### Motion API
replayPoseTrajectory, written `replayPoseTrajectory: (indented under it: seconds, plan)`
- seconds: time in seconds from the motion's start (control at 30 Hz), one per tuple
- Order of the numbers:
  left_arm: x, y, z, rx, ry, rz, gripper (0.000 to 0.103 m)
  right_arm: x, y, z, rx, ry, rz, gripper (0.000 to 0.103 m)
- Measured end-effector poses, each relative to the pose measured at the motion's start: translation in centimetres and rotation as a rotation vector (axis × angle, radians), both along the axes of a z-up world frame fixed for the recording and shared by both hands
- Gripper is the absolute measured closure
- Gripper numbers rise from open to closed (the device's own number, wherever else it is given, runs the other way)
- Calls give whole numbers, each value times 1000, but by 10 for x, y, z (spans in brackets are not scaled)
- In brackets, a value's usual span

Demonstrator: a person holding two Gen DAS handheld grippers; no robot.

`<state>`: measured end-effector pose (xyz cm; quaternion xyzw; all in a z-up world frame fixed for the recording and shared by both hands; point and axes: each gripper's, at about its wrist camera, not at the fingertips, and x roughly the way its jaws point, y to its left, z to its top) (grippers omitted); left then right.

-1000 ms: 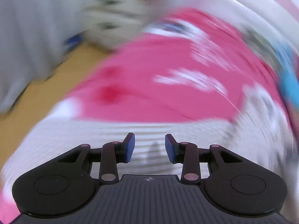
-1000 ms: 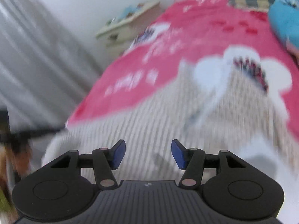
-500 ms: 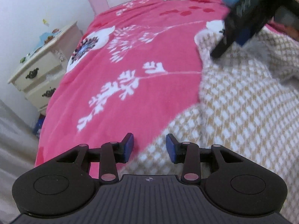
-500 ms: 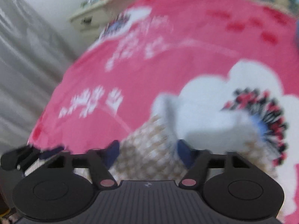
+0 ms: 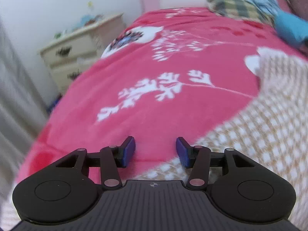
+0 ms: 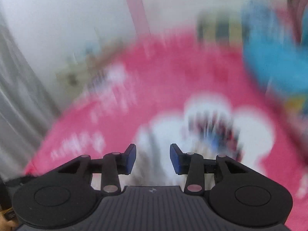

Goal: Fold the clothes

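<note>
A beige-and-white checked knit garment (image 5: 269,119) lies on the pink flowered bedspread (image 5: 154,67), filling the right and lower part of the left wrist view. My left gripper (image 5: 155,144) hovers over the garment's left edge. Its jaws are opening, with only bedspread and the cloth's edge seen beneath the gap and nothing pressed. The right wrist view is heavily blurred. There, my right gripper (image 6: 153,150) is also opening, with pale cloth of the garment (image 6: 154,165) showing in the gap, and the pads appear clear of it.
A cream chest of drawers (image 5: 80,46) stands at the bed's left side, beside a grey curtain (image 5: 13,96). A checked cloth (image 5: 236,7) and a blue item (image 5: 288,28) lie at the bed's far end. The blue item (image 6: 275,57) fills the right view's upper right.
The left jaws have spread wider, and the other gripper has left that view's upper right. The right jaws closed in around the garment's pale edge, then spread again as the view swung up.
</note>
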<state>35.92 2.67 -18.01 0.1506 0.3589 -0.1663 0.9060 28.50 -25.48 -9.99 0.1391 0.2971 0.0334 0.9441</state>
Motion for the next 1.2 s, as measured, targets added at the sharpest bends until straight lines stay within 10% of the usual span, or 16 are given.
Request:
replayPoseTrajectory:
  seconds: [0.17, 0.27, 0.53, 0.83, 1.03, 1.2]
  plan:
    - [-8, -5, -8, 32, -57, -1, 52, 11, 68, -48, -94, 199, 351, 65]
    - [-8, -5, -9, 35, -61, -4, 51, 16, 86, -87, -251, 217, 339, 65]
    - [-3, 2, 23, 108, -9, 63, 48, 18, 87, -86, -278, 233, 354, 63]
    - [-80, 116, 101, -162, 177, 419, 47, 16, 89, -87, -285, 215, 354, 62]
    - [-175, 148, 141, -398, 291, 462, 45, 10, 78, -58, -221, 227, 327, 62]
    - [-213, 163, 145, -431, 405, 417, 44, -39, 55, -10, -88, 158, 351, 62]
